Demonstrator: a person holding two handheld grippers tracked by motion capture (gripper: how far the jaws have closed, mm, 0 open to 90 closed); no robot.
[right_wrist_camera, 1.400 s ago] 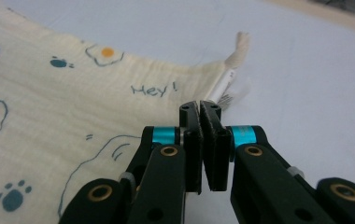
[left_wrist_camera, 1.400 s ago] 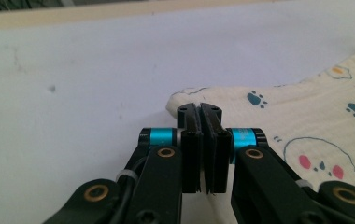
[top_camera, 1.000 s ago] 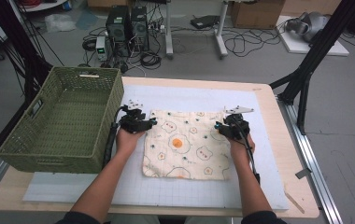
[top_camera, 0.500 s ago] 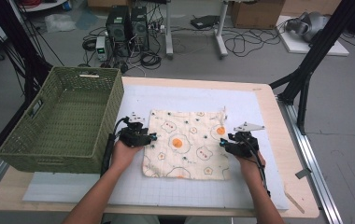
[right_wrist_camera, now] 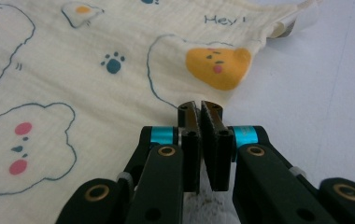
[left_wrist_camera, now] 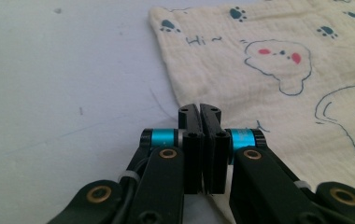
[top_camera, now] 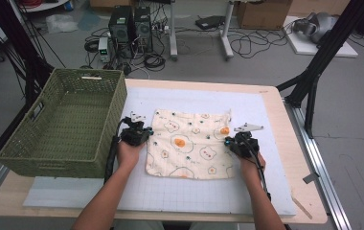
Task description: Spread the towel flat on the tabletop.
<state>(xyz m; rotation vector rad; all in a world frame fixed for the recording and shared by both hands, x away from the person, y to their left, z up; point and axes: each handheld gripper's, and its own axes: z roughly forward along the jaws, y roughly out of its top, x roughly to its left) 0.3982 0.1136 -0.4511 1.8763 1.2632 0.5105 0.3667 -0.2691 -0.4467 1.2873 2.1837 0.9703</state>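
Pinching the cloth (top_camera: 189,143) edges, both jaws closed, on a white mat (top_camera: 180,196), cable-strewn floor (top_camera: 189,43) behind.

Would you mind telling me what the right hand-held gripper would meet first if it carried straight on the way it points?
Probably the cloth: the right hand-held gripper already pinches its edge and points across the fabric.

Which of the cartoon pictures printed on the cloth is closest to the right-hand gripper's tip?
The orange-filled one just beyond the right gripper, under "Hey!" on the cloth. The others nearby are white with pink cheeks or sit farther off.
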